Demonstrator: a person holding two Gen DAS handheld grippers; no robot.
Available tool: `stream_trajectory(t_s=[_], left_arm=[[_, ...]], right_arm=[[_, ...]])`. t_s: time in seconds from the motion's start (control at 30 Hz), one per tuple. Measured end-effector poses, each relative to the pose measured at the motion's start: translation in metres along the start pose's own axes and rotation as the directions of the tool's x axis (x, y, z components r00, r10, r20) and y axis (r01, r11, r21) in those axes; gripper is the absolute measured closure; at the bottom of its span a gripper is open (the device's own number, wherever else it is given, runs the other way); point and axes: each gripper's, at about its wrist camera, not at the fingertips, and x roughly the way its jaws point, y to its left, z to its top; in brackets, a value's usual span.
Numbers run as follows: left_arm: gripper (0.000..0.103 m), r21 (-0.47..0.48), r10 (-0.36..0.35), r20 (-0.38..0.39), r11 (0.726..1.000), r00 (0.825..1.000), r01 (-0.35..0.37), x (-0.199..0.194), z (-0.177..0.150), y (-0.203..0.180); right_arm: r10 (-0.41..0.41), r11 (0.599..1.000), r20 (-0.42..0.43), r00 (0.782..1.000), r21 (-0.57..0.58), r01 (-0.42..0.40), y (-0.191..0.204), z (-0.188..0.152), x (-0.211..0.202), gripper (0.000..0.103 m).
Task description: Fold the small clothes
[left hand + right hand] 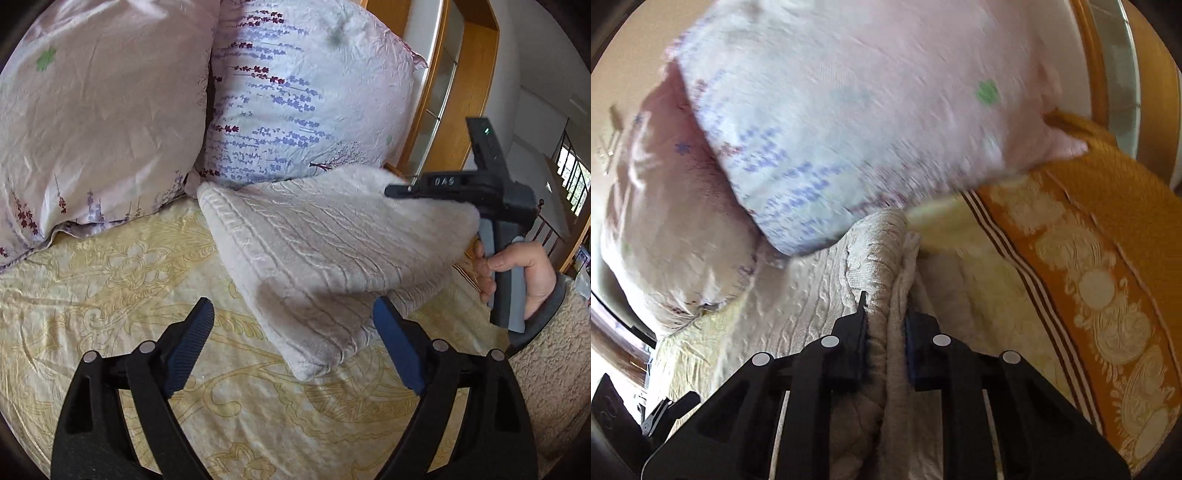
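A cream cable-knit garment lies folded on the yellow bedspread, its right side raised off the bed. My right gripper, held in a hand, is shut on that raised edge. In the right wrist view the knit garment bunches into a ridge squeezed between the right gripper fingers. My left gripper stands open just in front of the garment's near folded corner, with its blue pads apart and touching nothing.
Two floral pillows lean at the head of the bed, right behind the garment. A wooden headboard rises at the right. The bedspread's orange patterned border runs along the bed's right side.
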Motion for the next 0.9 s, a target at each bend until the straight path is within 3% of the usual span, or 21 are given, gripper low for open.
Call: stream_trajectory(t_s=[0.03,0.1,0.23,0.3,0.37,0.4,0.5,0.67,0.8,0.9], left_arm=[[0.015,0.003,-0.006,-0.009,1.000,1.000,0.006,0.000,0.000,0.000],[0.015,0.037,-0.012,-0.015,0.999,1.000,0.012,-0.001,-0.001,-0.002],[0.015,0.093,-0.020,-0.017,0.995,1.000,0.021,-0.004,-0.005,-0.006],[0.015,0.105,-0.023,-0.021,0.994,1.000,0.025,-0.005,-0.006,-0.008],[0.015,0.111,-0.019,-0.028,0.994,0.999,0.022,-0.004,-0.007,-0.008],[0.015,0.113,-0.020,-0.032,0.993,0.999,0.023,-0.003,-0.008,-0.008],[0.015,0.146,-0.032,-0.050,0.989,0.998,0.039,-0.003,-0.010,-0.016],[0.017,0.198,0.011,-0.050,0.980,0.999,-0.001,0.002,-0.015,-0.026],[0.033,0.182,0.037,-0.079,0.983,0.996,-0.022,0.007,-0.018,-0.023],[0.043,0.176,0.049,-0.079,0.984,0.996,-0.035,0.004,-0.018,-0.023]], right_arm=[[0.008,0.999,-0.034,0.999,0.039,-0.007,-0.010,-0.004,0.008,0.086],[0.044,0.996,-0.019,0.999,0.076,-0.042,-0.019,-0.008,0.007,0.086],[0.043,0.994,-0.045,0.998,0.102,-0.038,-0.024,-0.006,0.007,0.085],[0.060,0.989,-0.047,0.997,0.141,-0.052,-0.030,-0.009,-0.001,0.075],[0.044,0.986,-0.001,0.999,0.161,-0.043,-0.035,-0.020,-0.025,0.048],[0.055,0.985,0.030,0.998,0.161,-0.059,-0.033,-0.027,-0.035,0.045],[0.100,0.985,0.072,0.992,0.136,-0.110,-0.037,-0.048,-0.066,0.045],[0.169,0.983,0.092,0.981,0.053,-0.175,-0.028,-0.075,-0.094,0.045],[0.175,0.984,0.087,0.981,-0.053,-0.171,-0.007,-0.082,-0.094,0.045],[0.171,0.984,0.072,0.983,-0.061,-0.167,-0.005,-0.084,-0.086,0.045]])
